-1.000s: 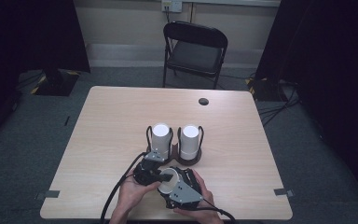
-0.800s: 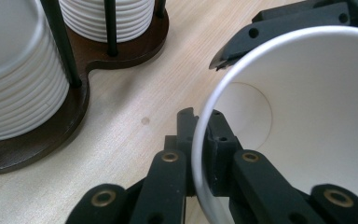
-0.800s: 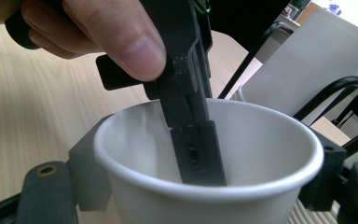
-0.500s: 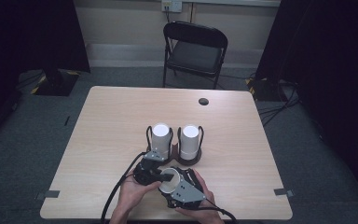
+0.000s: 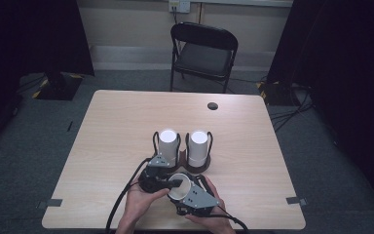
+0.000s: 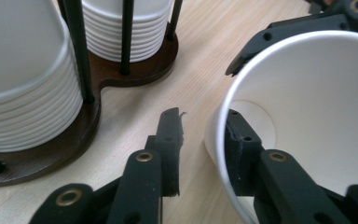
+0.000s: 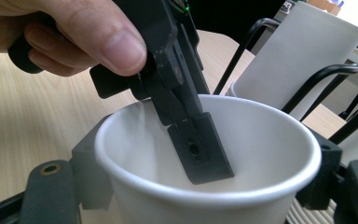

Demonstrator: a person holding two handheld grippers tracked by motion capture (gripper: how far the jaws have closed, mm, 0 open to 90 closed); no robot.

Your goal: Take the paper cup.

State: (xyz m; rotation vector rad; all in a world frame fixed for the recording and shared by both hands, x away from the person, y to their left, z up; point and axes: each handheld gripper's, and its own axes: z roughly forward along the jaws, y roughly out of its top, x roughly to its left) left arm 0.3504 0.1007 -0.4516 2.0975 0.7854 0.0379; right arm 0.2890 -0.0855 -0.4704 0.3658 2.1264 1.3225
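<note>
A single white paper cup (image 5: 180, 184) is tipped toward the person near the table's front edge. My right gripper (image 5: 181, 191) is shut on it, with a jaw on each outer side of the cup (image 7: 261, 140). My left gripper (image 5: 173, 183) straddles the cup's wall (image 6: 317, 107). One finger (image 7: 200, 149) is inside and the other finger (image 6: 170, 144) is outside, clear of the wall. Its jaws have just been opening. Just behind stand two stacks of white cups (image 5: 167, 141) (image 5: 198, 146) in a dark wooden holder (image 5: 195, 169) with black rods.
A black folding chair (image 5: 202, 53) stands behind the table's far edge. A small dark round hole (image 5: 213, 106) sits at the back right of the tabletop (image 5: 117, 126). Both hands (image 5: 141, 204) rest at the front edge, and cables trail off it.
Both hands have stayed where they were by the cup. The left gripper's jaws stand slightly wider apart at the cup's rim than before.
</note>
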